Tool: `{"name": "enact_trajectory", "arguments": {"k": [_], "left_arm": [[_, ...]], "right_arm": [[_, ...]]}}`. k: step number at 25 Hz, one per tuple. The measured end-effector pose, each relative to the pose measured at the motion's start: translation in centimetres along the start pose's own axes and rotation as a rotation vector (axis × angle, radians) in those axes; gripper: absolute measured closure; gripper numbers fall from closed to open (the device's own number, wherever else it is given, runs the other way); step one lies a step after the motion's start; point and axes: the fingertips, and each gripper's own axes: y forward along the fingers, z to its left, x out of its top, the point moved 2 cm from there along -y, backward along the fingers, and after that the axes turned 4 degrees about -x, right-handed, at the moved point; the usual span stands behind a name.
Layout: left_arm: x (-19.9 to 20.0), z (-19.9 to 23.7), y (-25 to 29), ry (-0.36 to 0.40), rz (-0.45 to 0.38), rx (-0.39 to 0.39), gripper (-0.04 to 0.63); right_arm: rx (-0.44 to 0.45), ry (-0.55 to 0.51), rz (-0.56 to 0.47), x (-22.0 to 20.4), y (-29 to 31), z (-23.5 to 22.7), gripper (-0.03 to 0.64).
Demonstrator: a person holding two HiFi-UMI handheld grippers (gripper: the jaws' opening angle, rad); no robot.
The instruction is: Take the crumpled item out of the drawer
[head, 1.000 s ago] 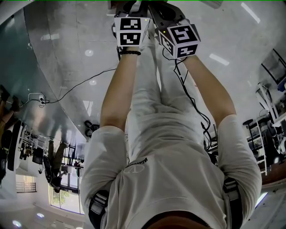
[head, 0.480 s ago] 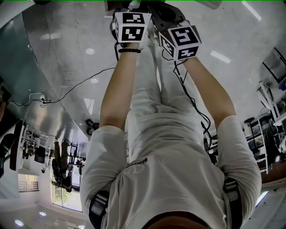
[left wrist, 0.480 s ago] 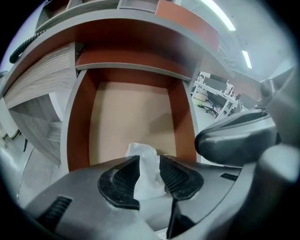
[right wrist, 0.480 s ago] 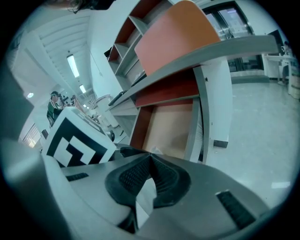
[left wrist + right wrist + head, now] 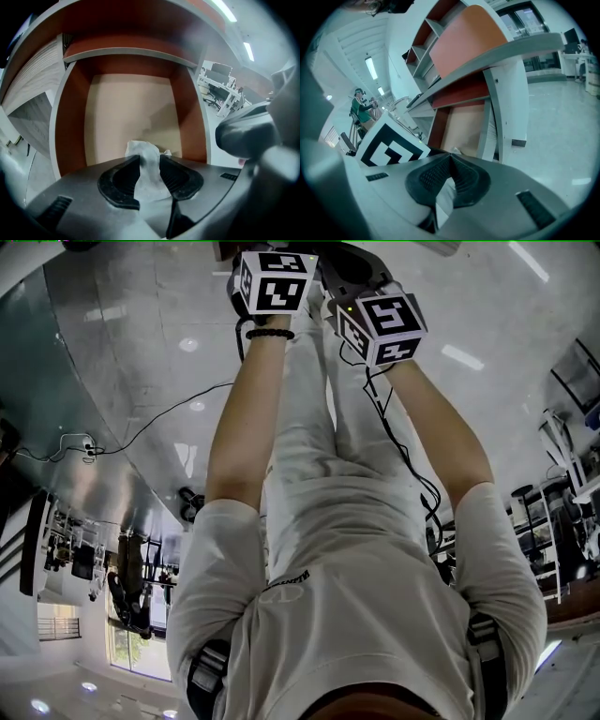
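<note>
The drawer (image 5: 70, 122) stands pulled out, with red-brown walls and a bare tan bottom. A crumpled white item (image 5: 145, 150) lies at its near end. My left gripper (image 5: 150, 160) is open just over that end, and the item fills the gap between its two dark pads. My right gripper (image 5: 450, 158) is shut with nothing held, close on the right of the left one and aimed past the drawer (image 5: 459, 124). In the head view only the two marker cubes show, the left (image 5: 274, 282) and the right (image 5: 382, 326), at the top edge beyond the outstretched arms.
A cabinet (image 5: 464, 42) with open red-brown shelves rises above the drawer. A black cable (image 5: 159, 423) runs over the grey floor on the left. A person in green (image 5: 358, 112) stands far off. Desks and chairs (image 5: 220, 89) stand beyond the cabinet on the right.
The left marker cube has shifted a little toward the top edge of the head view and turned slightly. The right cube has stayed where it was.
</note>
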Motion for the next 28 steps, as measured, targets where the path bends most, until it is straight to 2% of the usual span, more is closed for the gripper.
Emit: {"name": "enact_trajectory", "arguments": {"k": [3, 7, 17, 28], "left_arm": [[-0.2, 0.1, 0.3, 0.006, 0.021, 0.013, 0.468], [-0.2, 0.3, 0.6, 0.016, 0.043, 0.029, 0.517], [-0.4, 0.2, -0.1, -0.023, -0.011, 0.016, 0.571], [-0.2, -0.3, -1.6, -0.032, -0.057, 0.019, 0.584]], "right_arm": [[-0.001, 0.009, -0.003, -0.2, -0.1, -0.2, 0.615], [0.001, 0.014, -0.002, -0.3, -0.3, -0.3, 0.615], [0.006, 0.015, -0.001, -0.8, -0.8, -0.3, 0.615], [-0.027, 0.01, -0.022, -0.2, -1.8, -1.0, 0.615]]}}
